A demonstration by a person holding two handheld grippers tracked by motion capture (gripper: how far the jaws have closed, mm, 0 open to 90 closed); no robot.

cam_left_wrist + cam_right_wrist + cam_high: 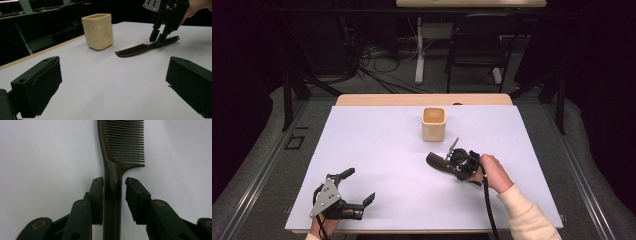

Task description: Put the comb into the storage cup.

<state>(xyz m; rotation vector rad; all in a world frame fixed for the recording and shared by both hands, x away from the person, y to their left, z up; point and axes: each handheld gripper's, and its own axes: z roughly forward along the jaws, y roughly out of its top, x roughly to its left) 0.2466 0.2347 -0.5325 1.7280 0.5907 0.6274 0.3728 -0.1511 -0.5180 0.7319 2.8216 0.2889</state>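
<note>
You're working on a white sheet [377, 165] covering a wooden table [362, 99]; dark room behind, black chair [477, 42] and floor cables [377, 65] sitting beyond the far edge. Dark comb [117, 165] is lying flat near the cream cup [433, 123]; your right gripper [113, 186] is straddling its handle, one pad touching, the other just clear, not clamped; your left gripper [360, 186] is resting wide open, well apart from it.

Your right tongs [113, 185] are black with brass-coloured rivets, and the comb [117, 157] between them is dark brown, its teeth a fine row of parallel lines. Your left tongs [354, 187] are black with a grey plate on top. The cup [98, 31] is pale cream with faint dimples. The counter [377, 150] is plain white with a light wooden edge. Your sleeve [527, 215] is cream.
</note>
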